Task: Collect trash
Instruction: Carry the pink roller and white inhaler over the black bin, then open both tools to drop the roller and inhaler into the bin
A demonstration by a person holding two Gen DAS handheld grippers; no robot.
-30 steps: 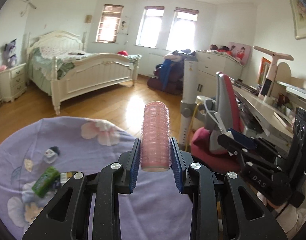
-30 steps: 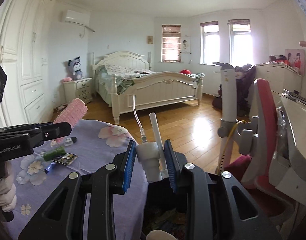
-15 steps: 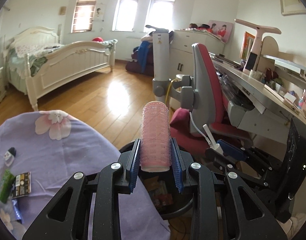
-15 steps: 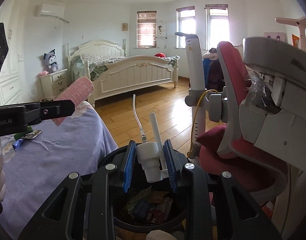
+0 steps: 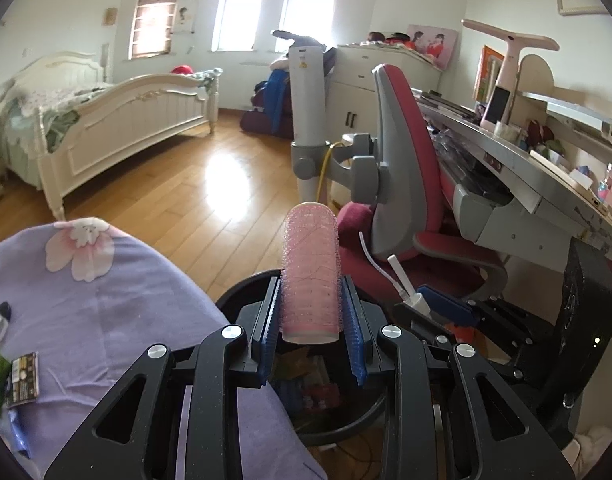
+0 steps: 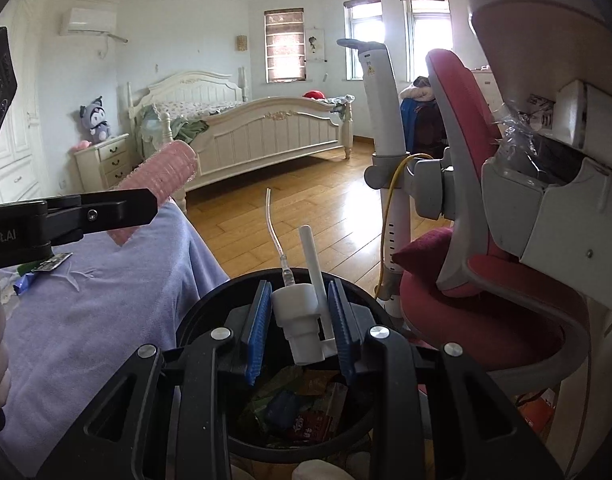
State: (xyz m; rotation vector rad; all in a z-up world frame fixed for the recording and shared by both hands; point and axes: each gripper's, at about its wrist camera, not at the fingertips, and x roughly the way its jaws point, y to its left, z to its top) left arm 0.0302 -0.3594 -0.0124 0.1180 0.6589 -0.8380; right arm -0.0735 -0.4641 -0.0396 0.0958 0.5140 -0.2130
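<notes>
A pink, bristly hair roller (image 5: 310, 276) stands upright at lower centre of the left view, pinched between the ribbed blue pads of the left hand-held gripper (image 5: 310, 312), above the round black trash bin (image 5: 241, 296). At lower centre of the right view, a white plastic pump head (image 6: 299, 320) with a thin clear tube is clamped in the right hand-held gripper (image 6: 299, 326), over the bin's (image 6: 201, 320) crumpled wrappers (image 6: 301, 412). At lower left, the surface (image 5: 105, 300) wears a soft lilac floral cloth carrying a small dark packet (image 5: 22, 378).
</notes>
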